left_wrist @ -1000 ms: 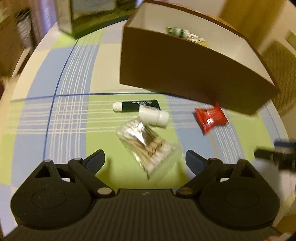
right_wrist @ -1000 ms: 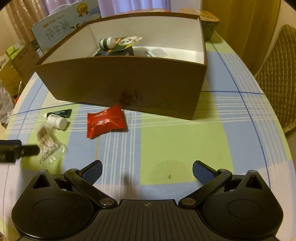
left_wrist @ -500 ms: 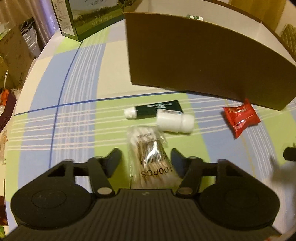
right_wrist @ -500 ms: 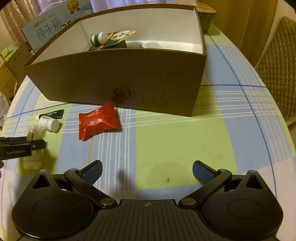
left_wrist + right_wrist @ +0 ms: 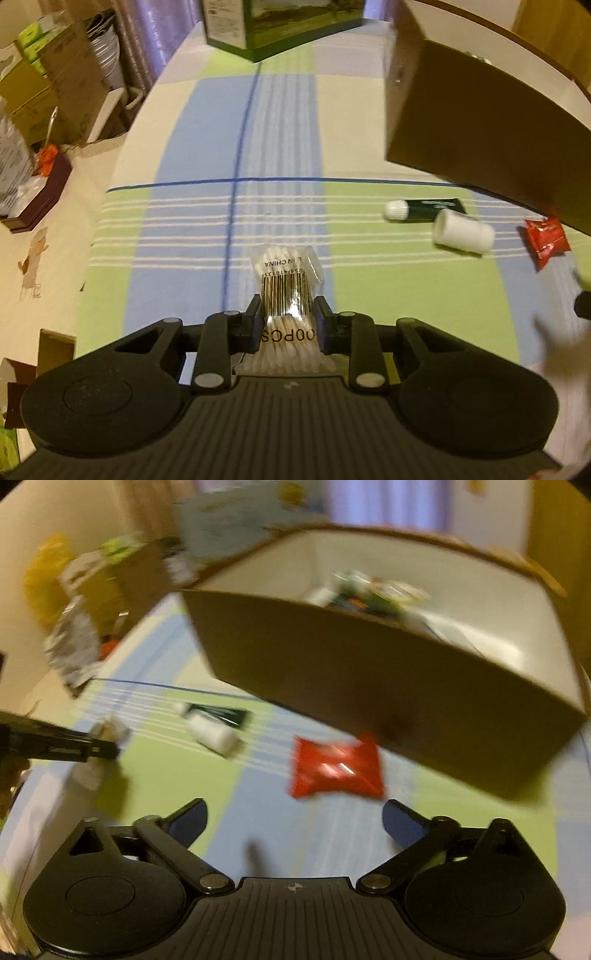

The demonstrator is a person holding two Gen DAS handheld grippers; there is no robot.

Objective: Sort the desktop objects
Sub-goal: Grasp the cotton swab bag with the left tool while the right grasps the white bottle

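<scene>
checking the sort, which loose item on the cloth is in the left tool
The cotton swab bag, pinched between the closing left tool; tube, white bottle and red packet lie free.

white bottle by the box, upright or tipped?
Tipped. The white bottle lies on its side on the tablecloth, beside the dark tube and in front of the brown box.

We find the cotton swab pack (image 5: 287, 295) between our left fingers (image 5: 255, 321), on the surface (image 5: 192, 229). Ahead to their right lie the tube (image 5: 424, 209) and bottle (image 5: 463, 232), touching. The packet (image 5: 336, 768) lies just ahead of our right fingers (image 5: 188, 818), the box (image 5: 388, 686) behind it.
</scene>
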